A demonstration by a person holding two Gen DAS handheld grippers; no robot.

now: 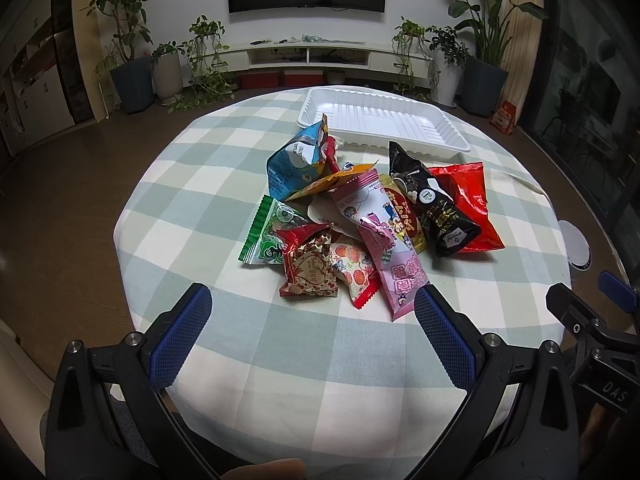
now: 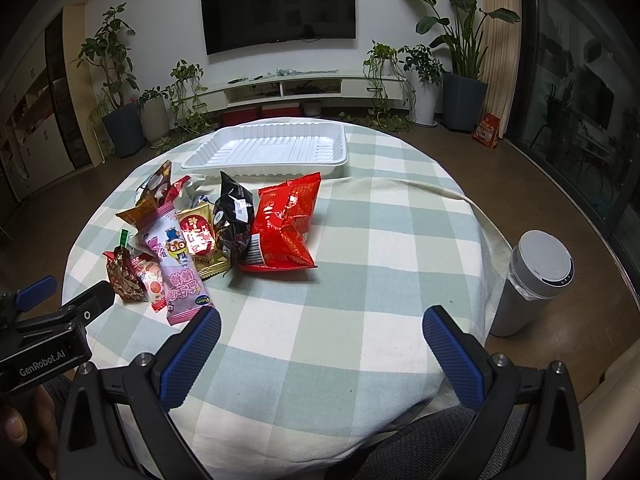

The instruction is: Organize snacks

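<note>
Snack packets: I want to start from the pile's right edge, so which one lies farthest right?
The red packet. It lies flat at the pile's right edge beside the black packet, with only bare tablecloth further right.

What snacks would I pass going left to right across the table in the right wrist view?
Brown patterned packet → long pink cartoon wrapper → black glossy bag → shiny red foil bag.
</note>
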